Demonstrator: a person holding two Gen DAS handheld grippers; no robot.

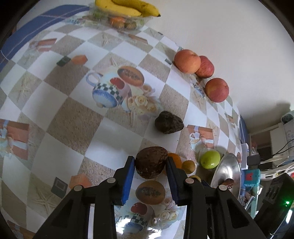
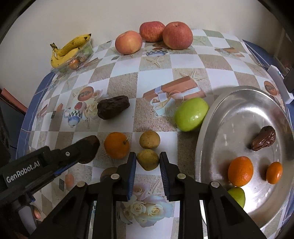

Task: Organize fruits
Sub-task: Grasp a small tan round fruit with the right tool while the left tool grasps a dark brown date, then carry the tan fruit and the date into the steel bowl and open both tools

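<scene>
Tray [image 2: 244, 103] has 4 fruits. Approx 10 left on table. L gripper [image 1: 149, 162] clamps brown fruit [image 1: 151, 161]; R gripper [image 2: 148, 160] open around yellow fruit [image 2: 148, 159].

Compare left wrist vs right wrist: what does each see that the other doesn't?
Only the left wrist view shows the left claw from behind, its pads against a dark brown fruit, plus the cluttered shelves beyond the table.

Only the right wrist view shows the steel tray's contents clearly: two oranges, a date and a green fruit. It also shows the right claw open around a yellowish fruit.

Both share the three apples, bananas, the green apple and the second dark fruit.
</scene>
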